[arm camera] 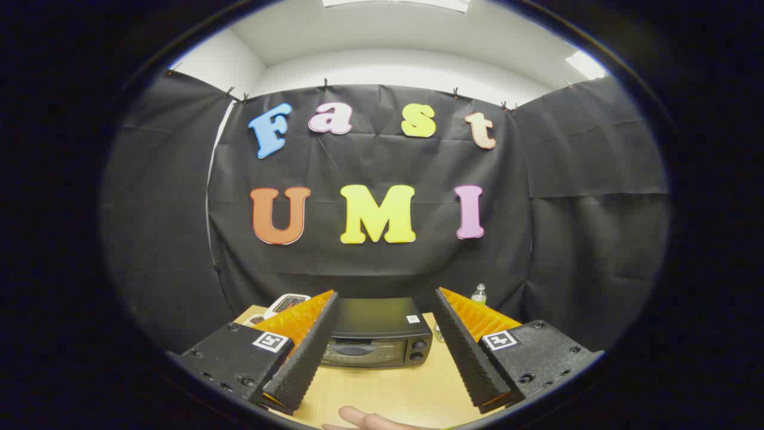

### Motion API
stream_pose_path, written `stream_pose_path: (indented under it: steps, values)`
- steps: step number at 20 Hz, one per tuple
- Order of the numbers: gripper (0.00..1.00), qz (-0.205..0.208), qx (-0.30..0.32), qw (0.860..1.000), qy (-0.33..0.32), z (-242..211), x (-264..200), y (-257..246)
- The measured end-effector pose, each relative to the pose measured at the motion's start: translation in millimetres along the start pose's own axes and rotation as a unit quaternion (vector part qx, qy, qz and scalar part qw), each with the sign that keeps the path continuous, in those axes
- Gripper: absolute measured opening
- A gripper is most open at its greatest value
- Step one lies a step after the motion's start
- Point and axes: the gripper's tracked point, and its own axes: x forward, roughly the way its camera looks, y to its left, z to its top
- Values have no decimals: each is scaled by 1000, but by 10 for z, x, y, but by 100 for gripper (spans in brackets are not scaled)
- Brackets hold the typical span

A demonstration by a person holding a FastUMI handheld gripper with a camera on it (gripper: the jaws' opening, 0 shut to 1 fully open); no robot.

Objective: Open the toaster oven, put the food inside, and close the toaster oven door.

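The gripper (385, 304) is held well above the wooden table (388, 388), tilted so that it looks forward and slightly down toward the back of the booth. Its two fingers are spread wide apart, and nothing is held between them. The ridged black pad of the left finger (307, 358) and that of the right finger (468, 352) are seen angling outward from each other, each backed in orange and fixed to a black block with a small square marker on top.

The toaster oven (376, 337) is framed in the gap between the fingers, beyond their tips, standing on the table against the black cloth wall. Its door is shut, its handle is seen across the front, and two knobs are seen at the right of its face.

A white device (285, 303) is seen behind the left finger, at the table's far left corner. A small clear bottle (478, 294) is seen past the right finger, beside the oven.

A fingertip (364, 418) of a person's hand is seen low on the table, near the camera, between the two fingers' bases.
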Motion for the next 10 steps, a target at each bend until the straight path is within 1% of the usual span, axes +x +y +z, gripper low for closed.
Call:
stream_pose_path:
  steps: [4,8,10]
  values:
    - [100,7,-9,1000,3,-9,-31,14]
    - [100,3,-8,1000,-5,4,-23,-44]
    - [100,8,-6,1000,1,-48,-9,0]
